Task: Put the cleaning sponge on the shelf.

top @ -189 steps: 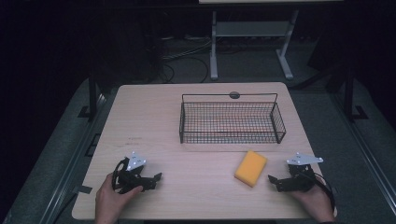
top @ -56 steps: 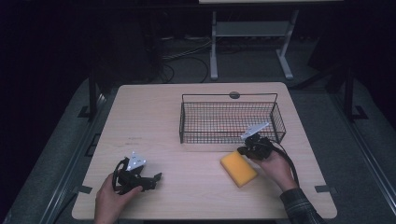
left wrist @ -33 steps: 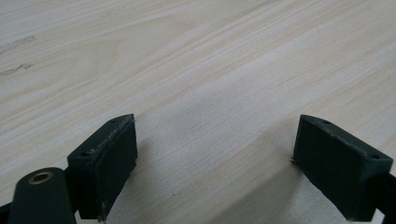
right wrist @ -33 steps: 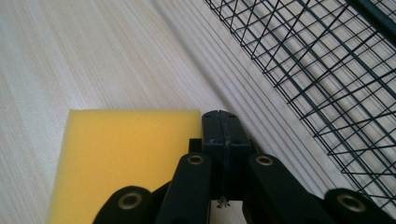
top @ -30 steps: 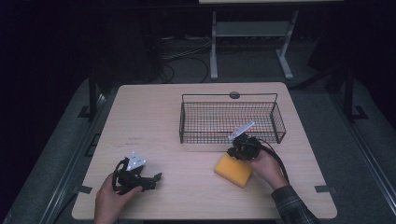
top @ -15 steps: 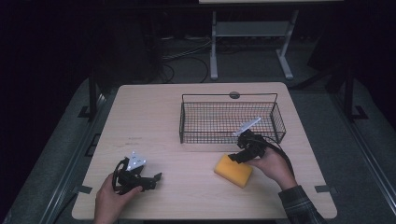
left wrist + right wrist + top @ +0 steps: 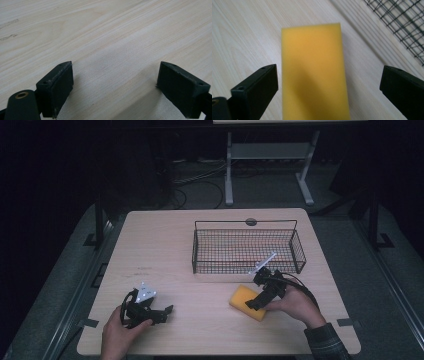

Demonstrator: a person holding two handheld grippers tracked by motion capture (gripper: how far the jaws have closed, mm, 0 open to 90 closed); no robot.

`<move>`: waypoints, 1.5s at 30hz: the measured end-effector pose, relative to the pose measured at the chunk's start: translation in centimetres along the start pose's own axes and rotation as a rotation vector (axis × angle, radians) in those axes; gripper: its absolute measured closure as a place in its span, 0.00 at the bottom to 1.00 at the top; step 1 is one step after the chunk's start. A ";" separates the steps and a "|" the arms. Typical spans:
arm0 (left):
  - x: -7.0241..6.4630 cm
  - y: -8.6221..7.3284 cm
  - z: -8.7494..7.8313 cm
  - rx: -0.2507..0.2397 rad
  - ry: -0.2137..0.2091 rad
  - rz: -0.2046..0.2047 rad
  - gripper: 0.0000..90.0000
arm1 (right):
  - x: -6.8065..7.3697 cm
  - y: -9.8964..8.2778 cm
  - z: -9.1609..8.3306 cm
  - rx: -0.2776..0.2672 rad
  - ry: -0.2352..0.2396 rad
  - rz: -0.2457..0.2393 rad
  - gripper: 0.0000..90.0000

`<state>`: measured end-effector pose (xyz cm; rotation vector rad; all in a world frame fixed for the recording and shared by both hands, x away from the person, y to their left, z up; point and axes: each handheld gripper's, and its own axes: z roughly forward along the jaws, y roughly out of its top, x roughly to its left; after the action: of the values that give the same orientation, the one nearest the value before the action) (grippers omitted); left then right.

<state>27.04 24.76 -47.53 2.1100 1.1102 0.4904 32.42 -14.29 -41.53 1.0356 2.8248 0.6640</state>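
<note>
- Step in hand, as judged: the right hand-held gripper (image 7: 254, 303) has let go of the yellow sponge (image 7: 246, 302). Its jaws have just been opening and now stand wide, w/ the sponge between them but not pressed. In the right gripper view the sponge (image 7: 314, 72) lies flat on the table (image 7: 239, 35), a clear gap on each side to the black jaws.
- Sponge location: on the table (image 7: 165, 250), front-right area, just in front of the wire basket (image 7: 248, 248) and not inside it. Near the basket's front wall, apart from it.
- The left hand-held gripper (image 7: 159, 312) rests at the front-left of the table, well apart from the sponge. The left gripper view shows its jaws (image 7: 120, 87) spread, nothing but bare wood between them — released, idle.
- Next move, prob.: if the sponge is meant for the basket, the right gripper needs to re-close on the sponge's long sides, lift it over the front rim, then drop it in. Foam is soft, so the grip will squash it some; needs enough height to clear the wire edge.
- Risk: the sponge sits at an angle to the basket; a skewed grip could catch a corner on the rim.
- Containers: one, the black wire basket at the mid-right of the table. It looks empty; only the table shows through the mesh. In the right gripper view a corner of its mesh (image 7: 404, 22) is visible, nothing in it there.
- A small dark round disc (image 7: 251, 222) sits on the table behind the basket; can't tell what it is.
</note>
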 end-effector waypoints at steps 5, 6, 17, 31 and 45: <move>0.0 0.0 0.0 0.000 0.000 0.000 0.14 | 0.3 -0.4 0.4 0.022 0.008 -0.016 0.02; 0.0 0.0 0.0 0.000 0.000 0.000 0.14 | 0.4 -0.4 0.5 0.023 0.011 -0.022 0.02; 0.0 0.0 0.0 0.000 0.000 0.000 0.14 | 0.8 -0.3 1.5 0.053 0.012 -0.076 0.02; 0.0 0.0 0.0 0.000 0.000 0.000 0.14 | 1.4 0.2 2.7 0.079 0.005 -0.112 0.05; 0.0 0.0 0.0 0.000 0.000 0.000 0.14 | 1.5 0.2 3.2 0.095 -0.006 -0.116 0.16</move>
<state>27.04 24.76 -47.53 2.1100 1.1101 0.4903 32.06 -11.98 -44.22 0.8753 2.9097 0.5191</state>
